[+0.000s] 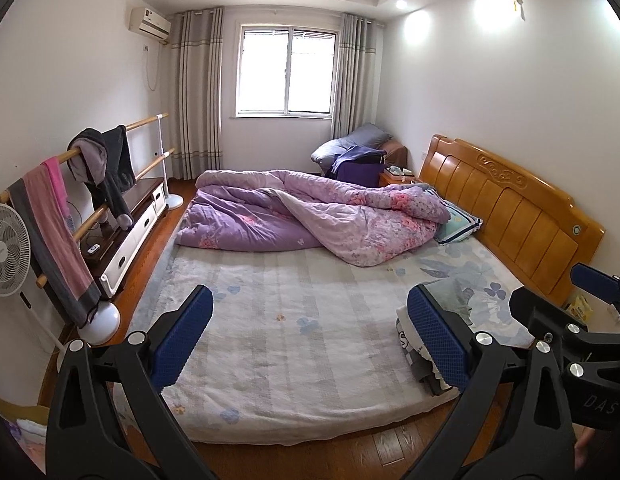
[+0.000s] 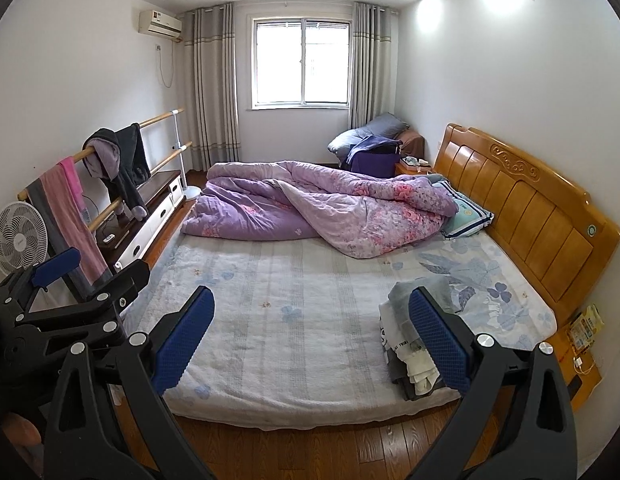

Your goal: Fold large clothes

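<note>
A small stack of folded clothes (image 2: 406, 344), white, grey and dark, lies at the near right corner of the bed (image 2: 293, 320); it also shows in the left wrist view (image 1: 414, 340), partly behind a fingertip. My left gripper (image 1: 310, 332) is open and empty, held above the floor in front of the bed's near edge. My right gripper (image 2: 312, 334) is open and empty beside it. The right gripper shows at the right edge of the left wrist view (image 1: 590, 320). The left gripper shows at the left of the right wrist view (image 2: 69, 292).
A rumpled purple floral duvet (image 2: 310, 208) and a pillow (image 2: 466, 216) lie at the bed's far side. A wooden headboard (image 2: 530, 204) runs along the right. A rail with hung clothes (image 2: 109, 168), a fan (image 2: 17, 240) and a low cabinet (image 2: 149, 216) stand left.
</note>
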